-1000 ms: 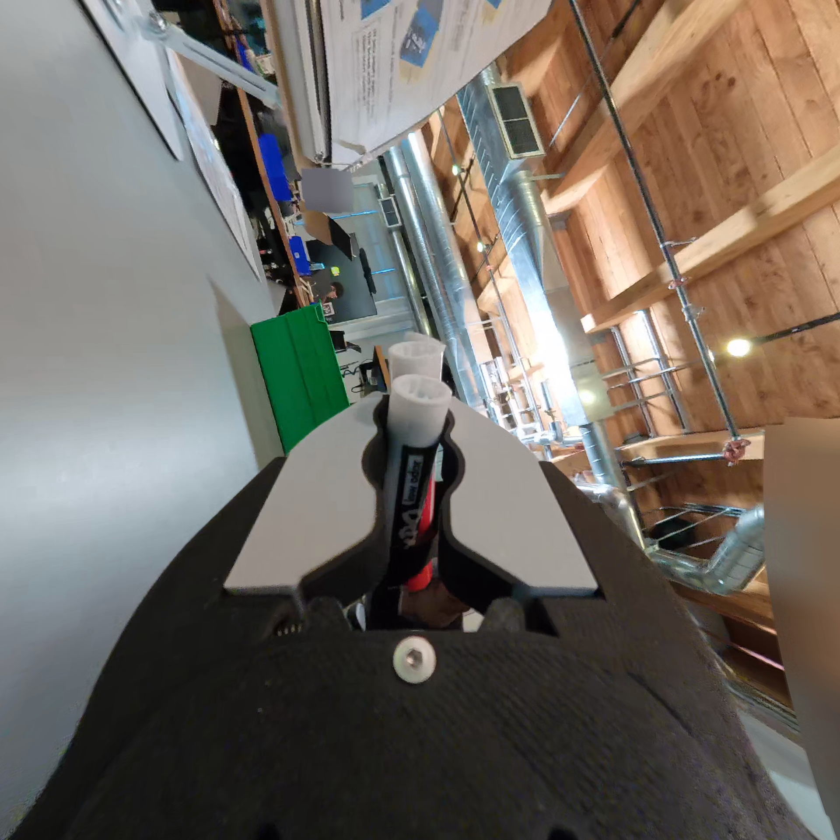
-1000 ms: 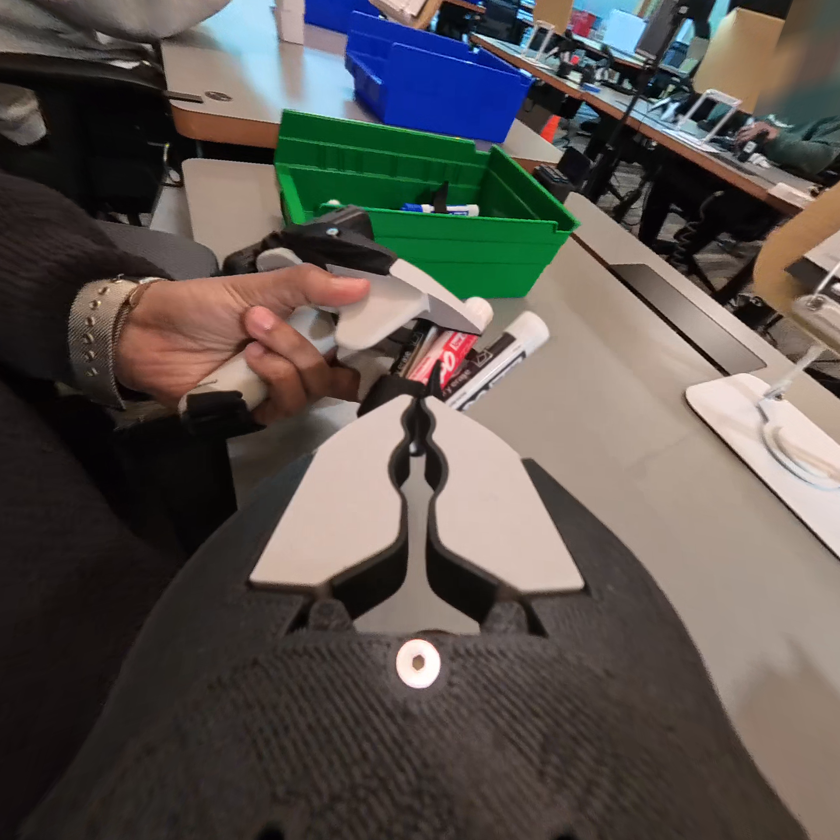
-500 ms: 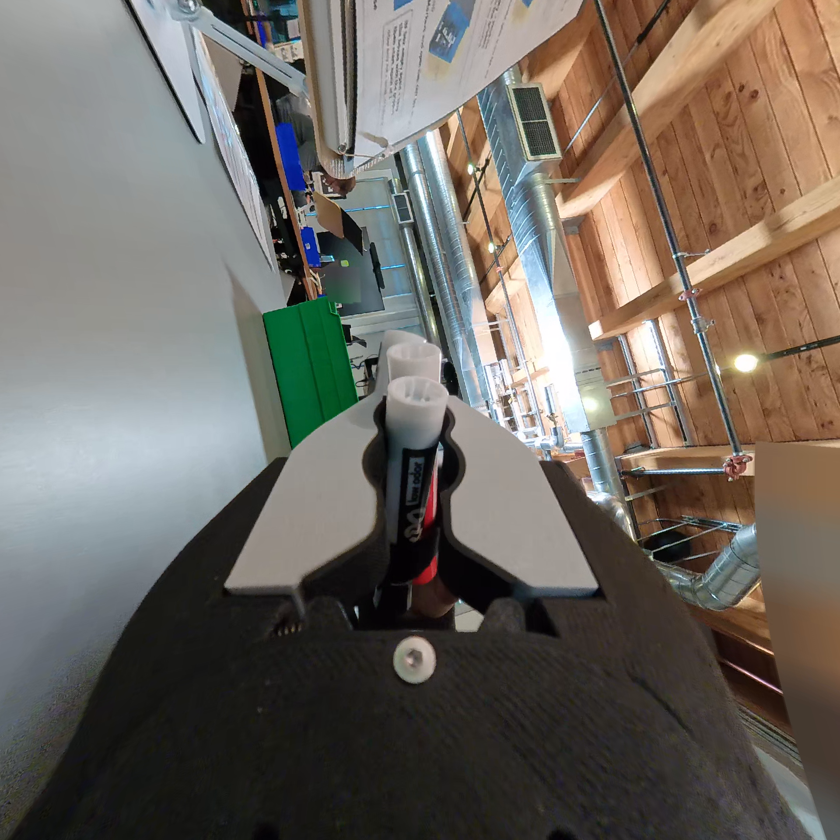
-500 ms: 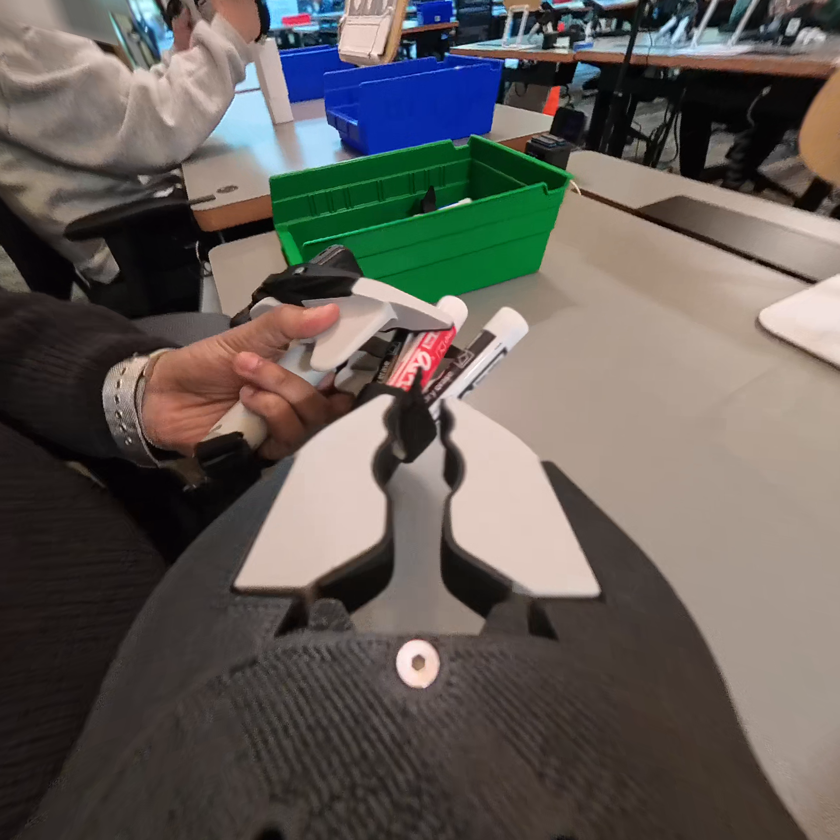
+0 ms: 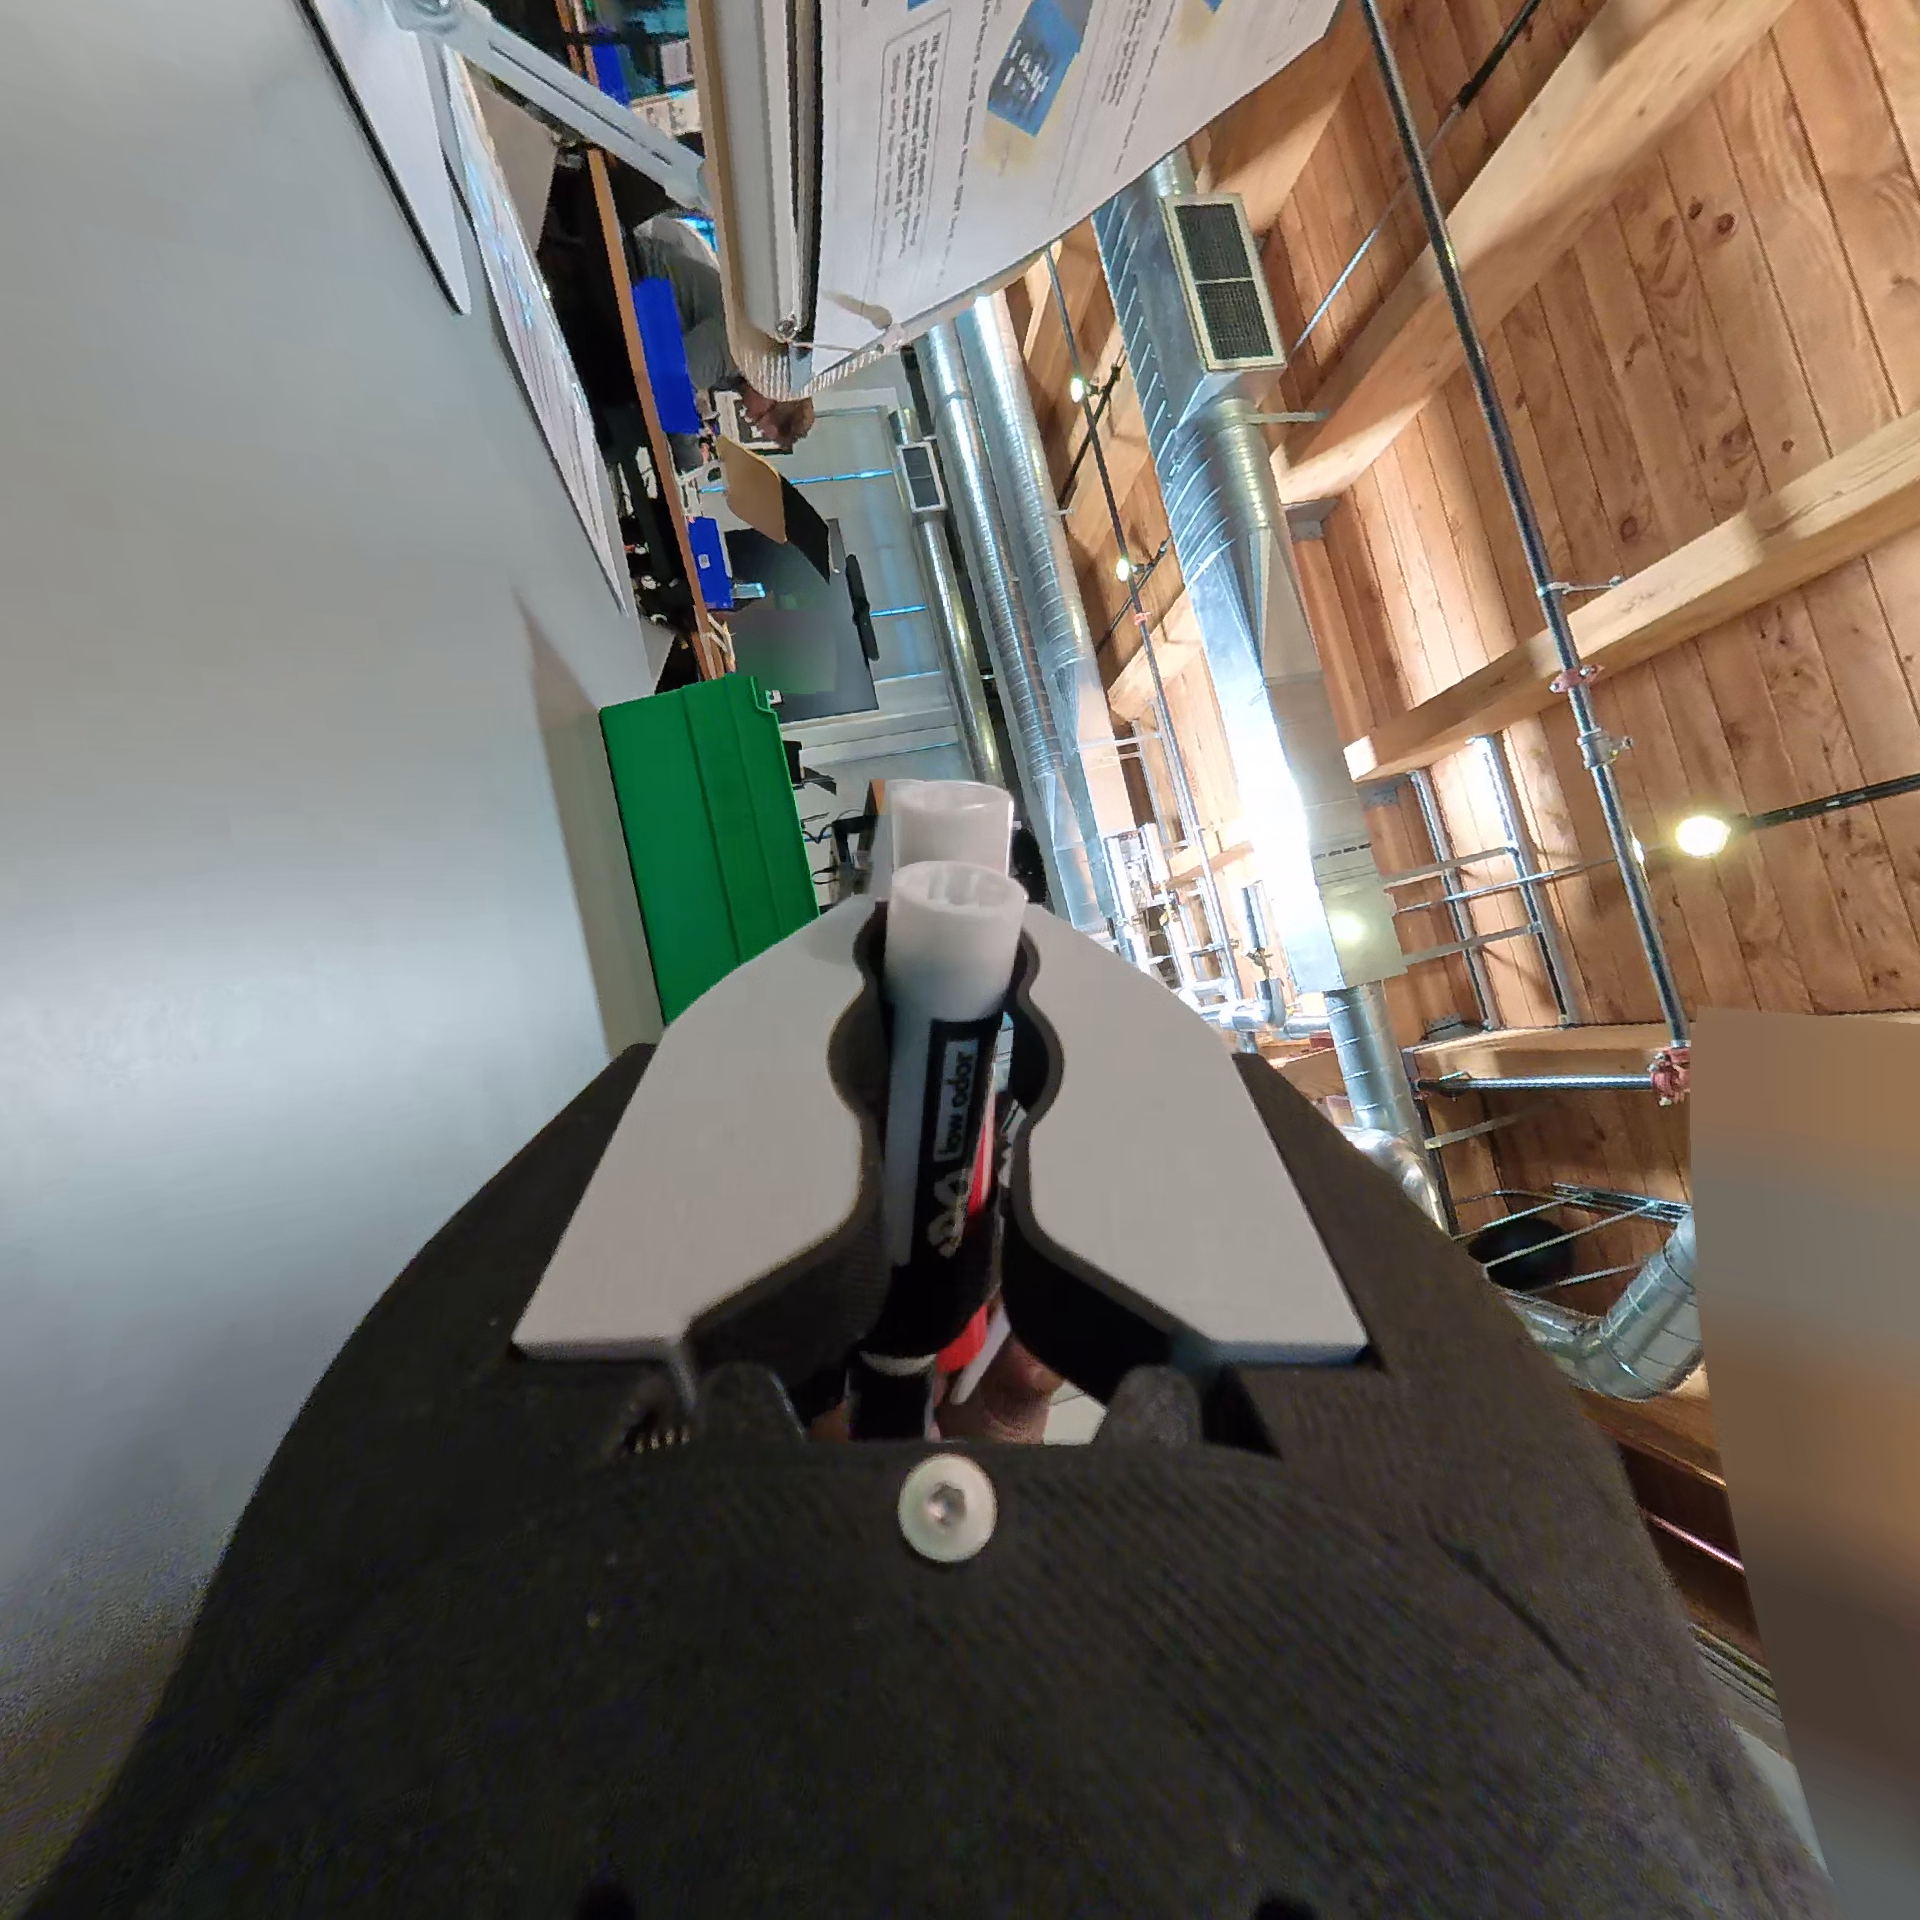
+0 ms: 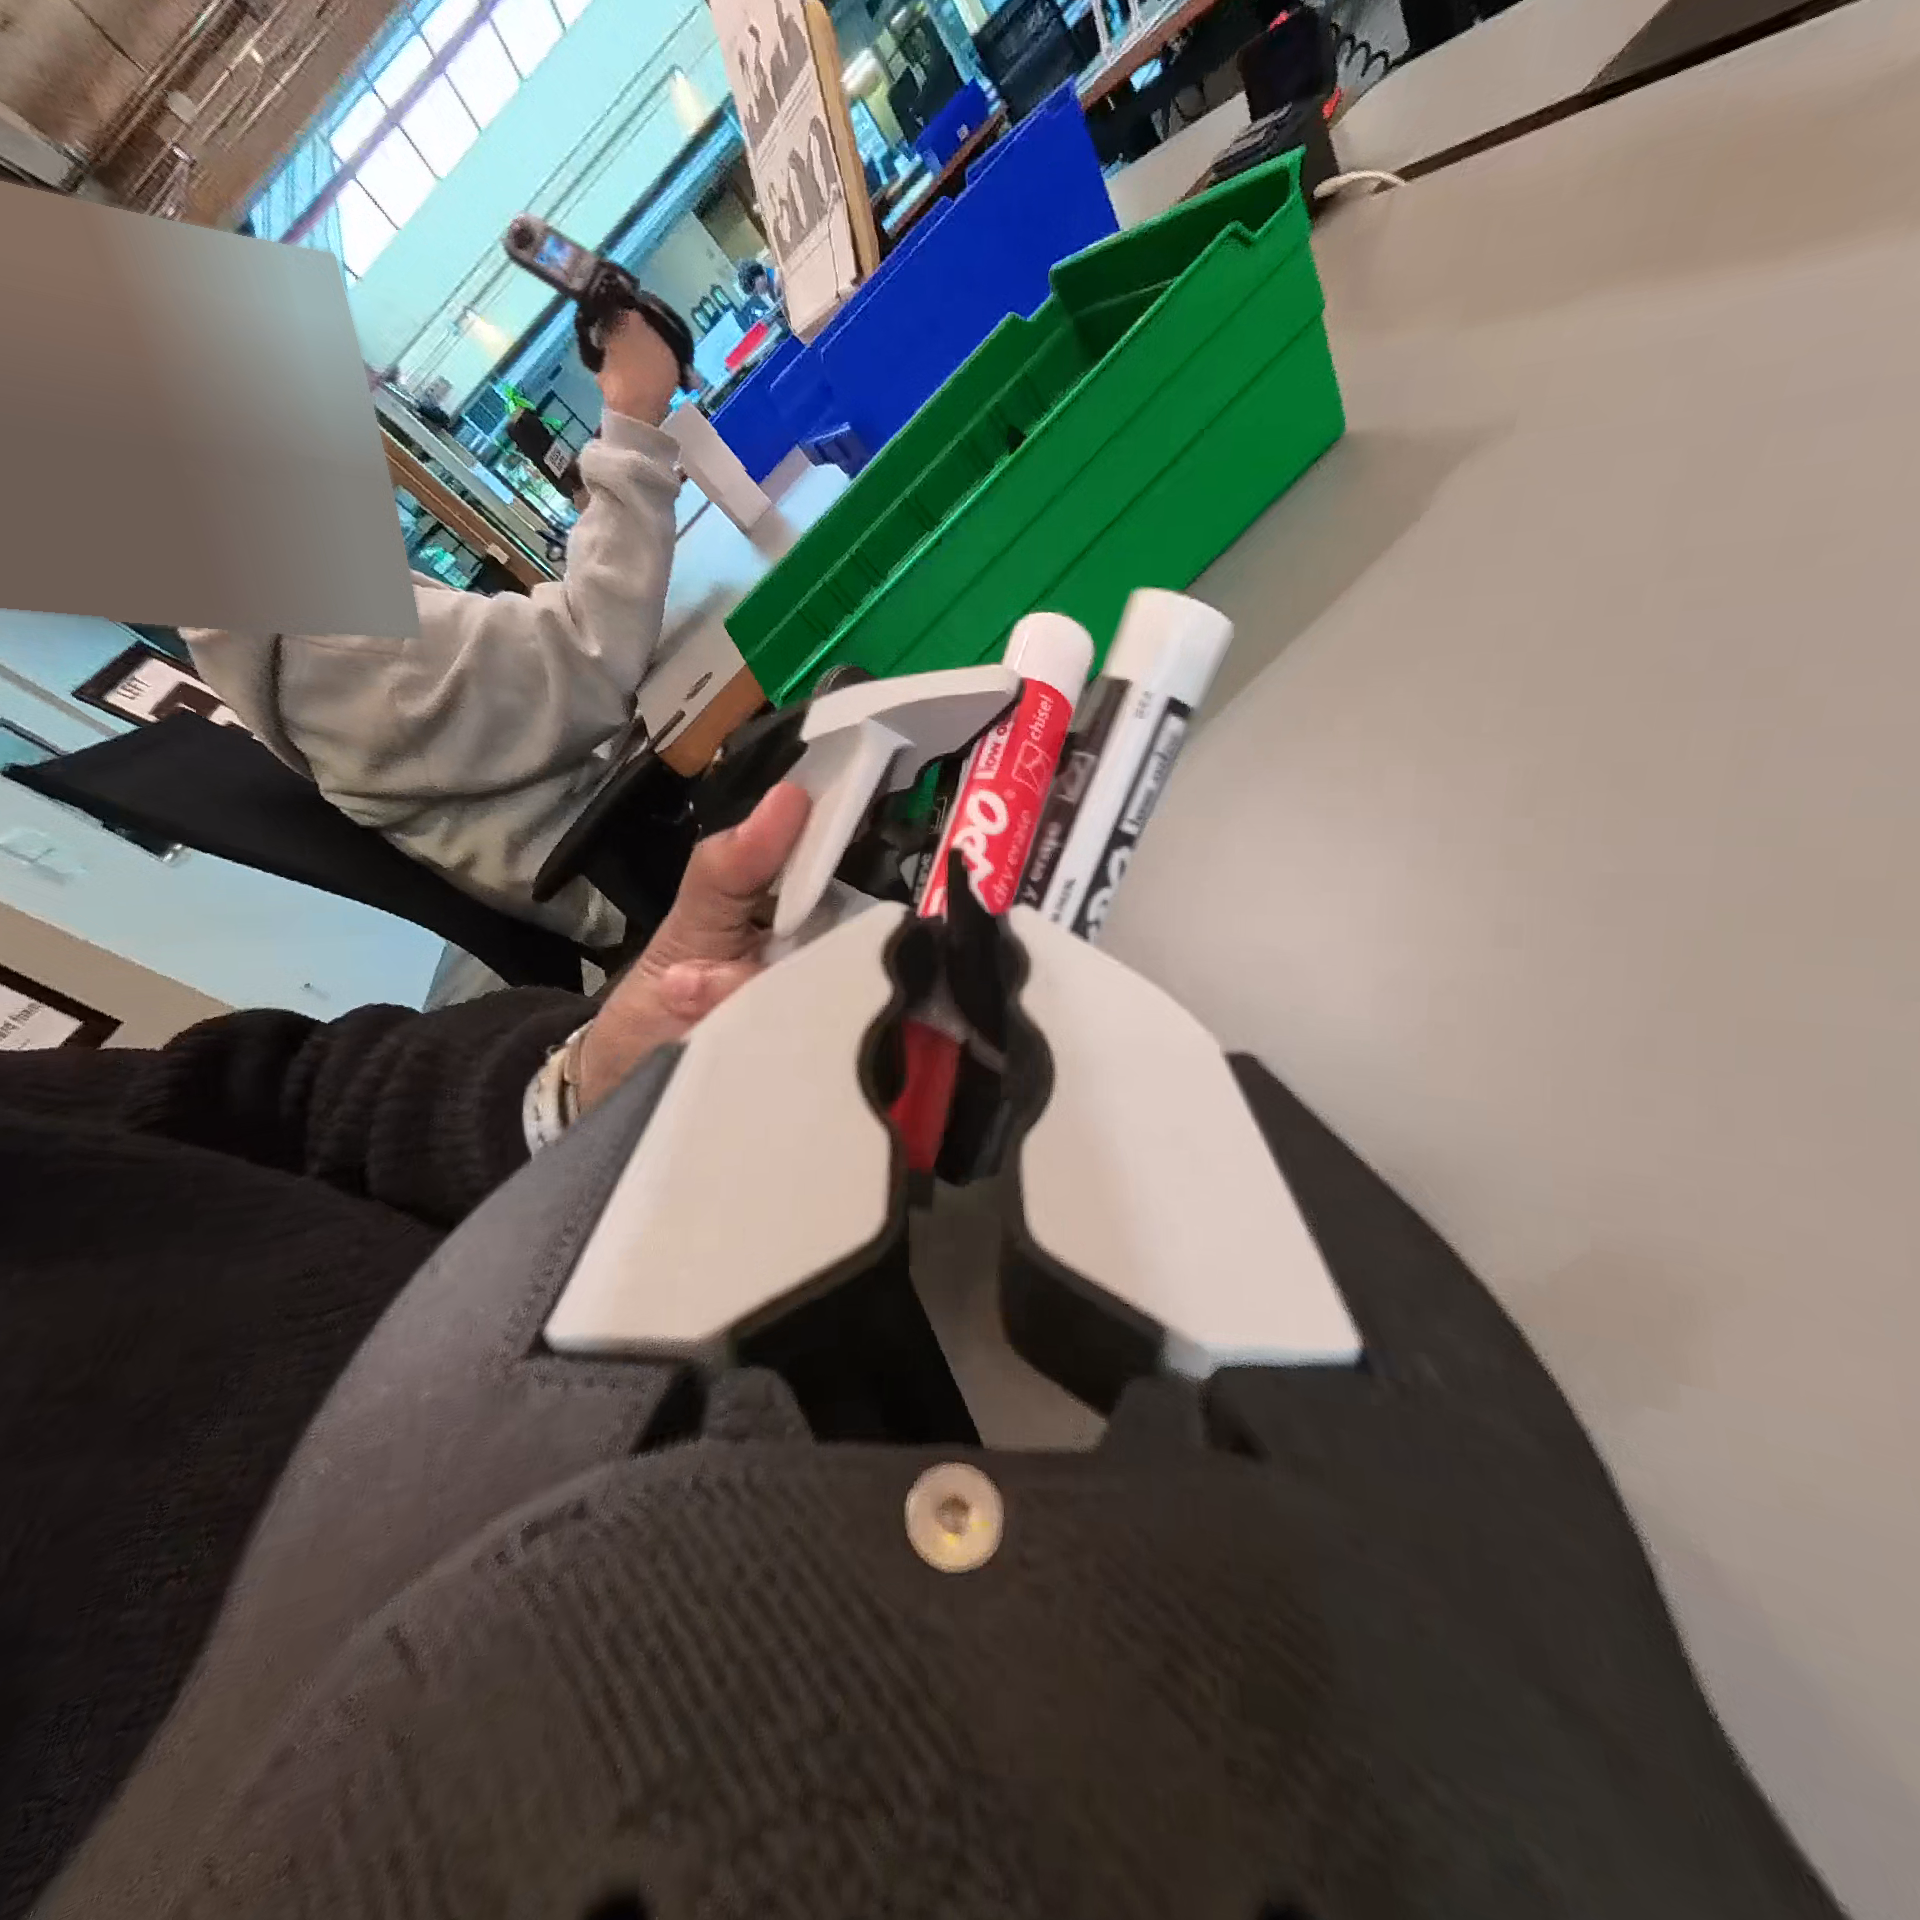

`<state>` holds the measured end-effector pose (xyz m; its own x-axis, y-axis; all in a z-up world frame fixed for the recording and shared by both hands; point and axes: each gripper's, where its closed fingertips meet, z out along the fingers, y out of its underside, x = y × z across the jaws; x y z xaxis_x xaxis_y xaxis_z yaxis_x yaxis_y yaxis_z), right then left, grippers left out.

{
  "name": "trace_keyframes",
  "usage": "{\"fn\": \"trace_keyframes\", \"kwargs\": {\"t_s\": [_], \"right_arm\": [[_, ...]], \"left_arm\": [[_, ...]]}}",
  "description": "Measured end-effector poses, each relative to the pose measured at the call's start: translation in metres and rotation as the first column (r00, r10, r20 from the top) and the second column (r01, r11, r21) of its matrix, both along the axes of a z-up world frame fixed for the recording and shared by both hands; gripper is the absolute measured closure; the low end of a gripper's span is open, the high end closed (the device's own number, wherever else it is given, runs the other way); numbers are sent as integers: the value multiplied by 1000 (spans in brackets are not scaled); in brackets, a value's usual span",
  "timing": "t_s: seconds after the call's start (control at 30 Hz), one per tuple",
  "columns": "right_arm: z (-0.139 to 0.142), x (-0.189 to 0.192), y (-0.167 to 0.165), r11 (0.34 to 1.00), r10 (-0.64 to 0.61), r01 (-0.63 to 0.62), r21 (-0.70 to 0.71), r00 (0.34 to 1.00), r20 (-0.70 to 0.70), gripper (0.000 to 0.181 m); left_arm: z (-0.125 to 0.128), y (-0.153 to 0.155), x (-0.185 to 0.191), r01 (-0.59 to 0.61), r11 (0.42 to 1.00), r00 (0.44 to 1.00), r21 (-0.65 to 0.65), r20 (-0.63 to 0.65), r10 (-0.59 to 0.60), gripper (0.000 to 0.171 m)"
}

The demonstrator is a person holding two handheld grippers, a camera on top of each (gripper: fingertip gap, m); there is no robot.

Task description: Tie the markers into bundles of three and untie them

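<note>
right claw (image 6: 951, 961) now grips the red marker's (image 6: 1003, 790) cap end

Two cylindrical dry-erase markers lie side by side, bunched in the left gripper (image 5: 940, 940) at the centre of the left wrist view: the black-labelled marker with a white barrel end (image 5: 948, 997) in front, and behind it the red-labelled marker with a white barrel end (image 5: 951, 821). In the right wrist view both stand tilted at centre frame, white ends uppermost, red (image 6: 1013, 769) left of black (image 6: 1138, 748). Their capped lower ends, one red and one black, sit between the fingers of the right gripper (image 6: 951, 971), which close around them.
</note>
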<state>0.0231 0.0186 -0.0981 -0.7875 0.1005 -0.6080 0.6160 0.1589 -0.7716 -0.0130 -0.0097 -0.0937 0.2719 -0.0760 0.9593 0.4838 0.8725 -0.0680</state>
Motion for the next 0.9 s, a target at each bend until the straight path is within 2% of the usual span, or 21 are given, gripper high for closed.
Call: {"fn": "trace_keyframes", "kwargs": {"t_s": [0.07, 0.23, 0.4, 0.47, 0.53, 0.63, 0.73, 0.83, 0.9], "right_arm": [[2, -1, 1, 1000, -4, 4, -4, 1000, -7, 176], [8, -5, 8, 1000, 3, -3, 9, 998, -68, 178], [14, -12, 16, 1000, -1, 3, 16, 994, -112, 177], [17, -14, 20, 1000, 2, -1, 3, 995, -97, 178], [20, -13, 22, 999, 29, -31, -21, 998, -58, 177], [24, 0, 22, 991, 125, -124, -51, 992, 22, 177], [24, 11, 22, 978, 203, -199, -63, 976, 74, 177], [25, 17, 21, 971, 232, -227, -68, 969, 83, 178], [26, 17, 20, 972, 230, -225, -72, 970, 81, 177]], "left_arm": [[1, -1, 0, 1, 1000, 1000, 10, -5, 0, 152], [6, 2, 2, 6, 1000, 999, 10, -38, -6, 152], [13, 3, 4, 12, 1000, 996, -12, -86, -13, 123], [16, 12, 6, 55, 997, 993, -46, -106, -60, 110], [21, 28, 11, 129, 989, 980, -74, -140, -139, 105], [22, 53, 20, 228, 966, 955, -126, -164, -247, 97], [26, 61, 25, 258, 955, 940, -143, -191, -283, 102], [24, 53, 23, 218, 965, 953, -148, -182, -243, 131], [23, 52, 22, 222, 965, 952, -140, -181, -246, 135]]}}
